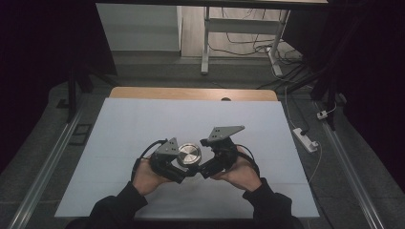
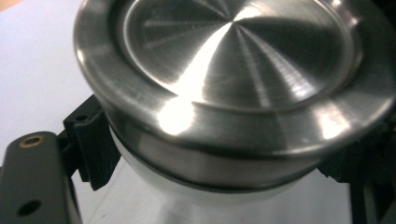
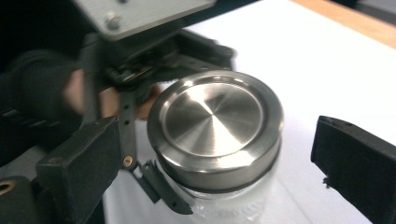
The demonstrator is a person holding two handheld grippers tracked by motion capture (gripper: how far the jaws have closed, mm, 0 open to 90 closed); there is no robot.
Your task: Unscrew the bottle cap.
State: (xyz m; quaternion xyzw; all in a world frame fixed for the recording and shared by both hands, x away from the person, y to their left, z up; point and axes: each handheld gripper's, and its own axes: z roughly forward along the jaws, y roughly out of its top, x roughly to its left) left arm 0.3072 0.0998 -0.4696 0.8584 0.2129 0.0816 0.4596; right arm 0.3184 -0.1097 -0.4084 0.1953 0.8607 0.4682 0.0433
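Your left gripper (image 1: pixel 184 171) clamps the glass jar (image 3: pixel 219 135) below its steel lid (image 2: pixel 233 84); your right gripper (image 3: pixel 205 154) gapes wide around the lid.

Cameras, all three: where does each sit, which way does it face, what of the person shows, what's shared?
High view: above the person's side, facing forward and down on the white table; forearms, both hands, left gripper, right gripper.
Left gripper view: rides the left gripper, close on the jar's steel lid; own jaws beside the glass.
Right gripper view: faces the jar between open jaws; left gripper and hand behind.
Shared: the lid.
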